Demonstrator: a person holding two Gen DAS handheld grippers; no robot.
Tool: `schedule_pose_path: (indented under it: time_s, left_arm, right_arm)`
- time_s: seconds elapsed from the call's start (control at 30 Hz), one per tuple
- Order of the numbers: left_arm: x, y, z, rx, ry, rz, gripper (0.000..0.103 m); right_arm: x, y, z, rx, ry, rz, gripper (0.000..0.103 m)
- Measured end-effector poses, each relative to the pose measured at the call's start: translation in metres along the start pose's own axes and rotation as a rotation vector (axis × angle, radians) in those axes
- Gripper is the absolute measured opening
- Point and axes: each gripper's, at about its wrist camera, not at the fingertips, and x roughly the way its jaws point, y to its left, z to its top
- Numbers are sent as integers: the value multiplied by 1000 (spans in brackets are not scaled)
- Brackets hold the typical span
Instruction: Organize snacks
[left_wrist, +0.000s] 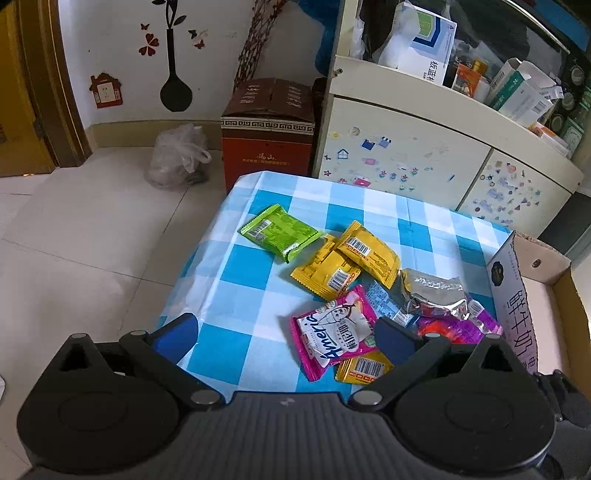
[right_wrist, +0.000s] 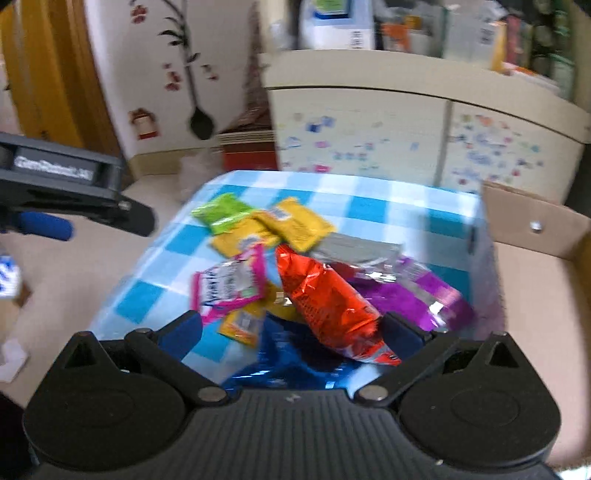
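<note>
Both grippers, left gripper (left_wrist: 284, 334) and right gripper (right_wrist: 291, 328), are spread wide and grasp nothing, above snack packets (left_wrist: 347, 260) piled toward the table's (left_wrist: 236, 273) right edge.

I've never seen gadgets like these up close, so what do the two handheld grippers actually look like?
Both look alike. The left gripper and right gripper each have a dark grey ribbed body, two round black housings, black link arms with silver pivot pins, and two dark blue fingers. From the right wrist view, the left gripper's side shows a white logo, too blurred to read, and a blue pad. No cables or sleeves are visible.
</note>
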Motion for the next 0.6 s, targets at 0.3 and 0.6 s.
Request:
schedule_pose_path:
  time_s: [0.3,0.6]
  left_arm:
    - [-4,-12,-8,82,1,25,103]
    - [-9,-18,-14,96,-5,95,103]
  right_arm:
    - [-14,17,13,-53,67,-53,102]
    - [-31,5,18,50,90,-168,102]
